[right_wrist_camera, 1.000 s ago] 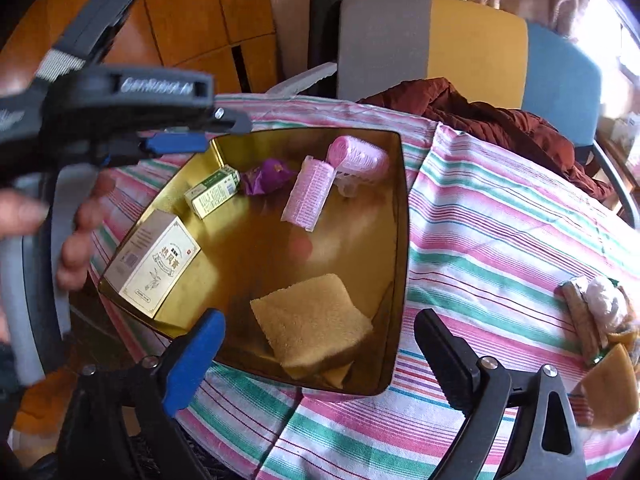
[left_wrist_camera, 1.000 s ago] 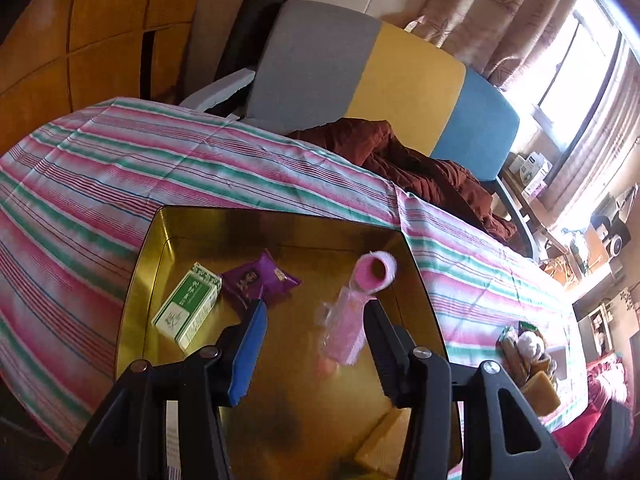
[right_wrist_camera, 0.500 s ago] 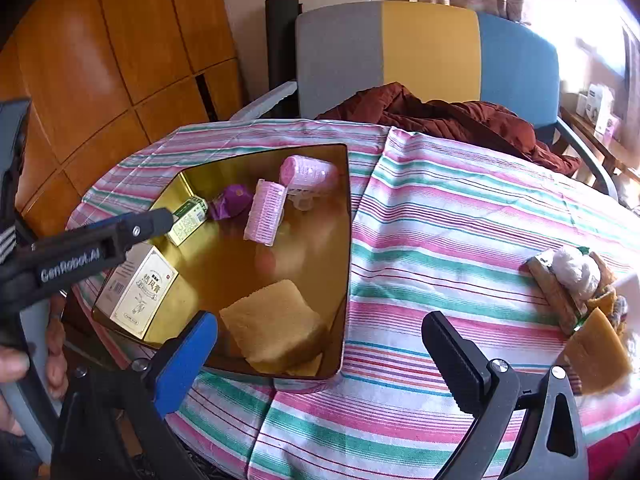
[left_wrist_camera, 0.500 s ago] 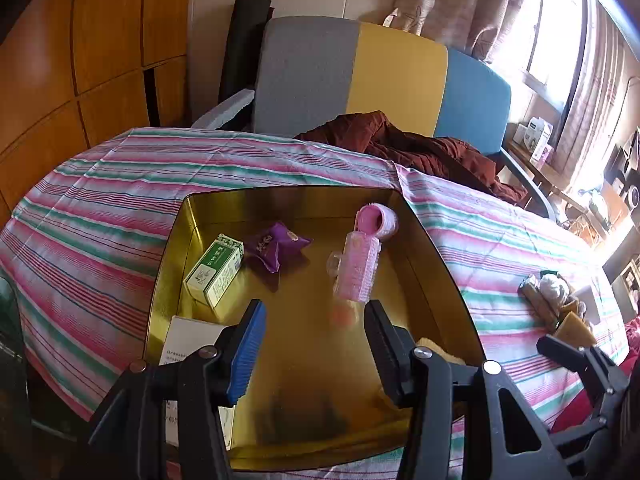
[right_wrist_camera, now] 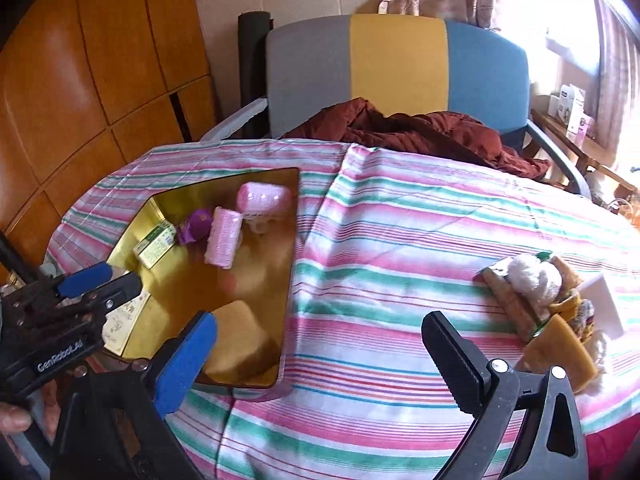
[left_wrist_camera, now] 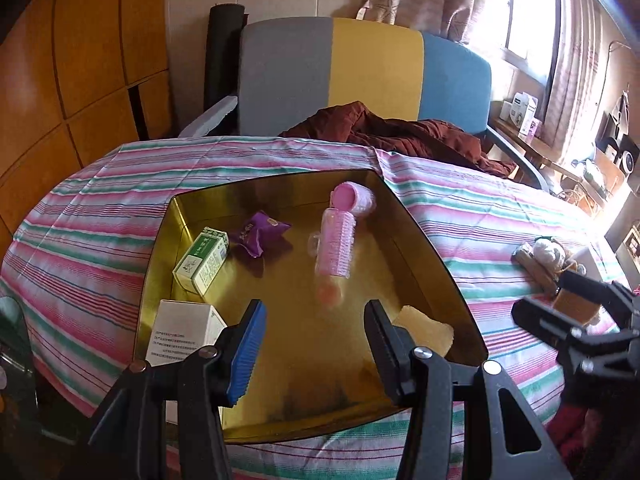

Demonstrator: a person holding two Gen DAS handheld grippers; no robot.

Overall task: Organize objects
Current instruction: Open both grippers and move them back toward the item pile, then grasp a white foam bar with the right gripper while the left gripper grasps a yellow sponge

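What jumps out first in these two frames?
The shiny gold tray on the striped tablecloth, holding two pink hair rollers, a purple packet, boxes and a sponge. To its right, a small pile of leftovers lies loose on the cloth. Behind the table stands a grey, yellow and blue chair.

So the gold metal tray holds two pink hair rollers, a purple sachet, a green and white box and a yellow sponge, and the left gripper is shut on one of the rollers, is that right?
Not quite. The left gripper is open and holds nothing, as the left wrist view shows. The rest stands: the gold metal tray holds two pink hair rollers, a purple sachet, a green and white box and a yellow sponge.
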